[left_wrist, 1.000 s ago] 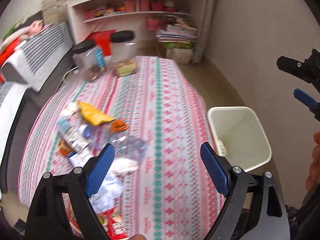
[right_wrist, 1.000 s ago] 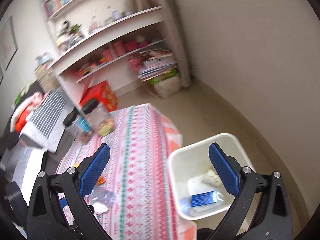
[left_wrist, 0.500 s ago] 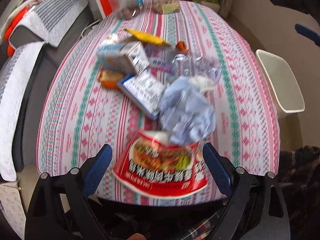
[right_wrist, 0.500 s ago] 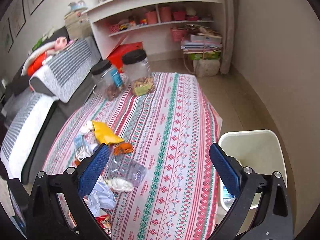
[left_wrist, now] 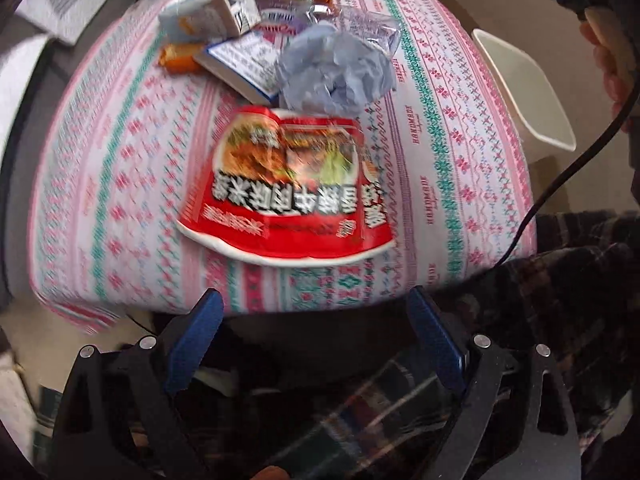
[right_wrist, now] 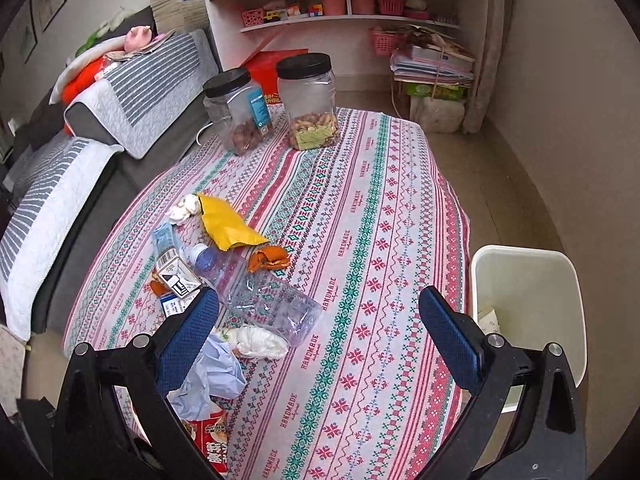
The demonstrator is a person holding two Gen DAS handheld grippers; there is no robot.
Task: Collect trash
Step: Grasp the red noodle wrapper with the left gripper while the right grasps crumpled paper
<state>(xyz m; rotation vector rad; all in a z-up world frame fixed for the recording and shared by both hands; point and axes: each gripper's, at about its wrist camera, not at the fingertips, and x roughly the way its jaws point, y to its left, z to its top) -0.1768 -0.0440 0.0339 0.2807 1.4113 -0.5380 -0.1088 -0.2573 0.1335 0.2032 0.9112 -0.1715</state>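
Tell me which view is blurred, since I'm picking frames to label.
Left wrist view: motion-smeared, the red noodle cup print and tablecloth pattern streak; fisheye bulges the table. Right wrist view: sharp, even daylight, the crushed bottle and white bin crisp; only edges curve.

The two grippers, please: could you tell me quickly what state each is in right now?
Left gripper: open, empty, near the red noodle cup.
Right gripper: open, empty, above the table.

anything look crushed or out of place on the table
Yes. The red instant-noodle cup lies flattened near the table's edge, a clear plastic bottle lies crushed on its side, and crumpled paper, orange peel and cartons litter the tablecloth.
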